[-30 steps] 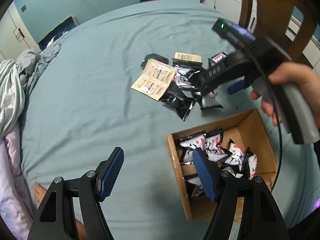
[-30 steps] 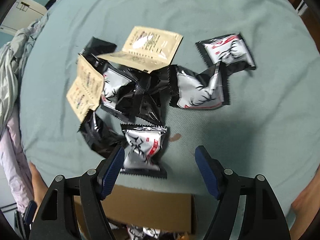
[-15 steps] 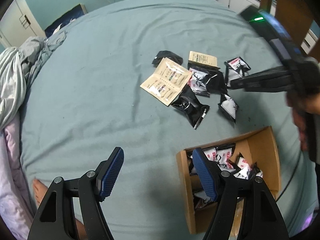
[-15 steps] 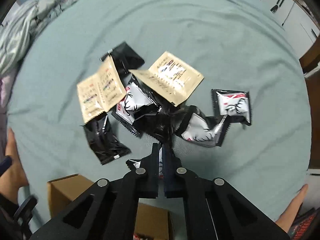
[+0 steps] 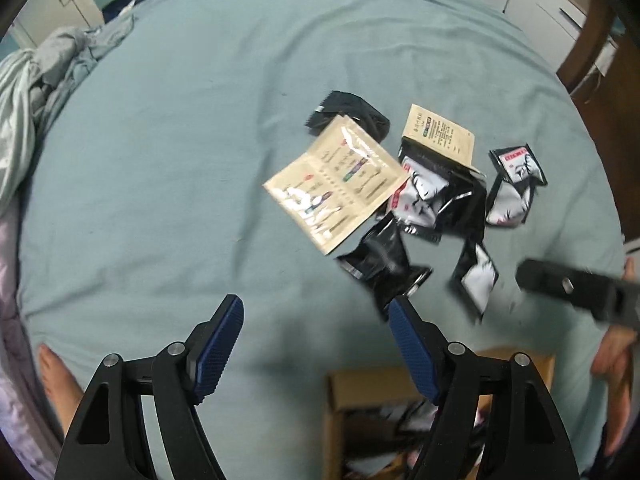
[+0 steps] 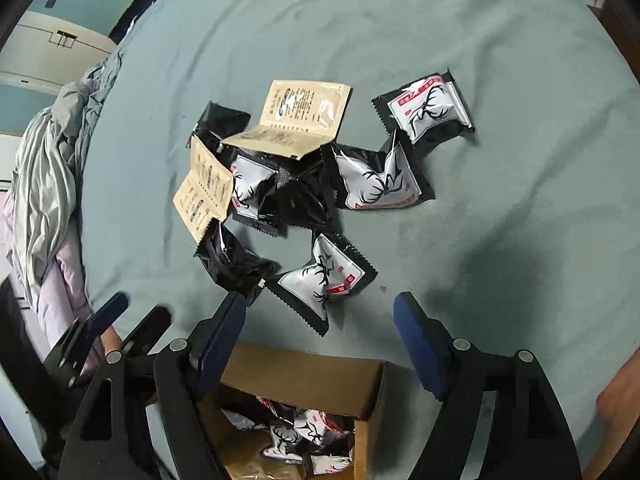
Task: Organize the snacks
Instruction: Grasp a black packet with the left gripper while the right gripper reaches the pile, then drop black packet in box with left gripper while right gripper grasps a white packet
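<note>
Several black-and-white deer-print snack packets and tan sachets lie in a loose pile on the teal bedsheet; the pile also shows in the left wrist view. A cardboard box holding more packets sits below the pile, and it also shows in the left wrist view. My right gripper is open and empty, just over the nearest packet. My left gripper is open and empty, near a black packet.
Crumpled grey and lilac bedding lies along the left edge. A wooden chair and white cabinets stand at the far right. The right gripper's body reaches in from the right in the left wrist view. A bare foot is at lower left.
My right gripper was shut half a second ago and is now open, with a packet lying just ahead of it. My left gripper has moved forward toward the pile, still open.
</note>
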Demonstrator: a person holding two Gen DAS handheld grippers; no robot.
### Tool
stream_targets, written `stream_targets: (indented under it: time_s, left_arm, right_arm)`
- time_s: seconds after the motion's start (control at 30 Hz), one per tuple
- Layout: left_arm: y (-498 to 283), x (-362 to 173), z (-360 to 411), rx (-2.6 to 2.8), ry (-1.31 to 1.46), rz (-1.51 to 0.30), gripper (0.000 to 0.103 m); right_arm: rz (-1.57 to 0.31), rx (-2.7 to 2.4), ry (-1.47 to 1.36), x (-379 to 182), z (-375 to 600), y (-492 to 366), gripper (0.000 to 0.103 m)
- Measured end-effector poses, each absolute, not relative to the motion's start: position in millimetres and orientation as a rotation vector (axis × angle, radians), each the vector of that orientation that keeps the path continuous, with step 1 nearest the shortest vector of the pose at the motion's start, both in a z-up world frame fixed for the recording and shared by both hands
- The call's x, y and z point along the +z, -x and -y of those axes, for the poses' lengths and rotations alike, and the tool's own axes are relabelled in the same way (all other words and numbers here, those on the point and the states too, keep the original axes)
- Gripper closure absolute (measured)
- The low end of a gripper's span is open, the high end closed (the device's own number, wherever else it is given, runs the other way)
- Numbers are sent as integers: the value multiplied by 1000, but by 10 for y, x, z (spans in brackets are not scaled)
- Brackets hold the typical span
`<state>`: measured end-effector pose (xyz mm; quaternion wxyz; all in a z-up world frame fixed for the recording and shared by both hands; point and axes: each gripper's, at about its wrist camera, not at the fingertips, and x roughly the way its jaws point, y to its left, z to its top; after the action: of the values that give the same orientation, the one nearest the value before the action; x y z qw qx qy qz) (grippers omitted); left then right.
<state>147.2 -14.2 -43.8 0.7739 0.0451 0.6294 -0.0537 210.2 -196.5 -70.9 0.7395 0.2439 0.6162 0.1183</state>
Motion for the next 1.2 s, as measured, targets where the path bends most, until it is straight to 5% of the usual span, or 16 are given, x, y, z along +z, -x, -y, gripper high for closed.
stream_targets:
  time_s: [0.4, 0.47, 0.53, 0.63, 1.2]
  left_arm:
    - [-1857, -1026, 521, -84, 5, -1590, 24]
    - [-1912, -1071, 517, -78, 52, -1615, 31]
    - [-1943, -1098, 534, -79, 59, -1632, 64]
    - [-1926, -1061, 594, -80, 11, -1606, 68]
    - [-934, 57, 160, -229, -26, -1384, 70]
  right_arm:
    - [-1352, 243, -587, -777, 2234, -1967, 27]
    - [-1344, 244, -570, -764, 2250, -1964, 27]
    - [-1339, 241, -568, -762, 2273, -1954, 27]
    - [-1349, 238, -579, -782, 2294, -1942, 27]
    - [-1472, 226, -547, -1033, 1908, -2124, 27]
